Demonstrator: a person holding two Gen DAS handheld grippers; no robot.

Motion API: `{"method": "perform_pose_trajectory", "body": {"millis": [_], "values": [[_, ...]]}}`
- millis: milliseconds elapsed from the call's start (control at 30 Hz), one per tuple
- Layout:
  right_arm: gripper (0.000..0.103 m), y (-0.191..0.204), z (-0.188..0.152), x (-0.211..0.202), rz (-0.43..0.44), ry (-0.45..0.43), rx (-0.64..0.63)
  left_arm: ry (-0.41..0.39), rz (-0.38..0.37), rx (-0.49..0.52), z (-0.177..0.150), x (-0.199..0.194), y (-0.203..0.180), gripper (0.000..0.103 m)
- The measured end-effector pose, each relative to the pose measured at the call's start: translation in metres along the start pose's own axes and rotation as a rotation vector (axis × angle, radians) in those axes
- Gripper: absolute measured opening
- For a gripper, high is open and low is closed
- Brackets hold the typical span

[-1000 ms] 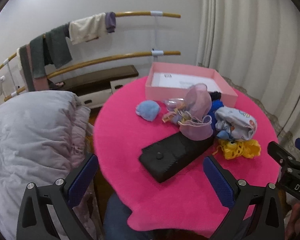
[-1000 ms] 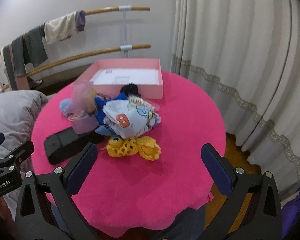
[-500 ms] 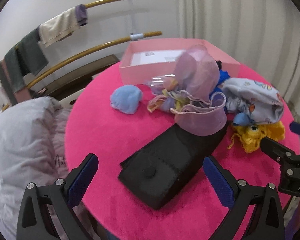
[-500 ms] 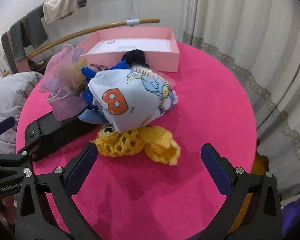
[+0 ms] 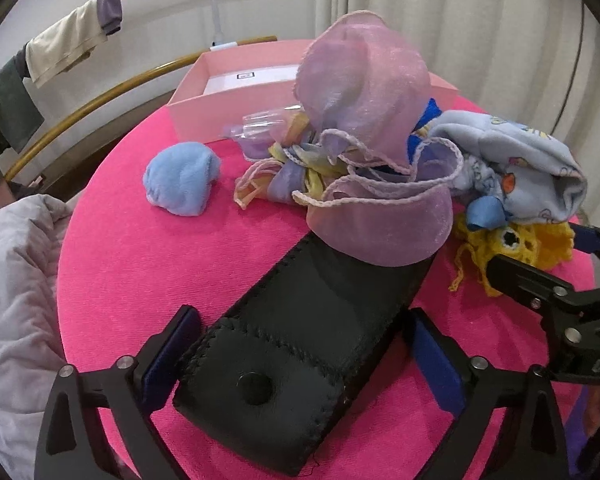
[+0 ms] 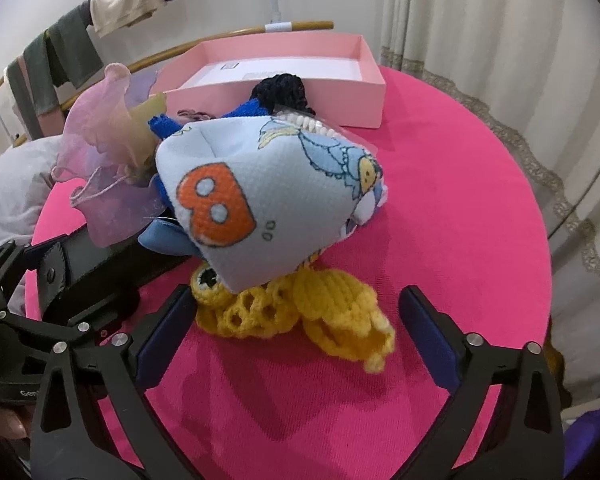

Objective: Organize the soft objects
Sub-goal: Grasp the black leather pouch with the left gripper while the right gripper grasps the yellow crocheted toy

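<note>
On the round pink table (image 5: 140, 272) a black leather case (image 5: 300, 340) lies between the fingers of my left gripper (image 5: 300, 328). Its jaws are closing, and neither pad clearly presses on the case. A lilac organza pouch (image 5: 364, 120) rests on the case's far end. Beside the pouch lies a printed baby cloth (image 6: 268, 192), heaped over a yellow crochet toy (image 6: 300, 304). My right gripper (image 6: 296, 308) stands open with that toy between its fingers, untouched. A light blue plush piece (image 5: 180, 184) lies alone to the left. Behind the heap stands a pink box (image 6: 340, 92).
A blue knitted item (image 6: 252, 108) and a black crochet piece (image 6: 284, 88) lie behind the printed cloth. A grey quilt (image 5: 12, 280) is left of the table. Wooden rails with hung clothes (image 5: 68, 44) run along the wall. Curtains (image 6: 500, 20) hang on the right.
Both grippers have come down and closer to the table. The left one now straddles the black case with its jaws slightly narrower. The right one now frames the yellow toy.
</note>
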State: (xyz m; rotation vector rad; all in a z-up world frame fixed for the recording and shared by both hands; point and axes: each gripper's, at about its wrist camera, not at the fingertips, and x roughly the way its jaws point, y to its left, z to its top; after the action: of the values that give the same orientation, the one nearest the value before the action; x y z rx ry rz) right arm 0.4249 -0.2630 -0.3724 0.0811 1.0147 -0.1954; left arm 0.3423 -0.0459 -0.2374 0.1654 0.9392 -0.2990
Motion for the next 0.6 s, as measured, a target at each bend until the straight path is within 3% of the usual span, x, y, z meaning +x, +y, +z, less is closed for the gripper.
{"method": "perform_pose_trajectory", "body": {"millis": [33,100,133,200,400,533,600], "values": [[0.097,-0.001,0.0,0.001,0.009,0.0,0.003,0.003,-0.002,-0.002,0.0,0.001,0.0,0.093],[0.081,-0.003,-0.002,0.004,0.034,0.011,0.002,0.004,-0.014,-0.02,-0.002,0.005,-0.001,0.085],[0.081,-0.003,-0.003,0.004,0.046,0.008,-0.007,0.003,-0.016,-0.024,-0.003,0.007,-0.001,0.083],[0.065,-0.002,-0.003,0.002,0.064,0.0,-0.018,0.006,-0.017,-0.027,-0.006,0.012,-0.002,0.075],[0.035,-0.009,-0.007,-0.006,0.13,-0.01,0.001,0.015,-0.048,-0.065,-0.01,0.017,-0.003,0.059],[0.035,-0.015,-0.01,-0.011,0.132,-0.011,-0.002,0.027,-0.048,-0.066,-0.014,0.012,-0.001,0.056],[0.048,-0.019,-0.01,-0.012,0.137,-0.018,0.012,0.028,-0.01,-0.044,-0.015,0.014,-0.006,0.063]]}}
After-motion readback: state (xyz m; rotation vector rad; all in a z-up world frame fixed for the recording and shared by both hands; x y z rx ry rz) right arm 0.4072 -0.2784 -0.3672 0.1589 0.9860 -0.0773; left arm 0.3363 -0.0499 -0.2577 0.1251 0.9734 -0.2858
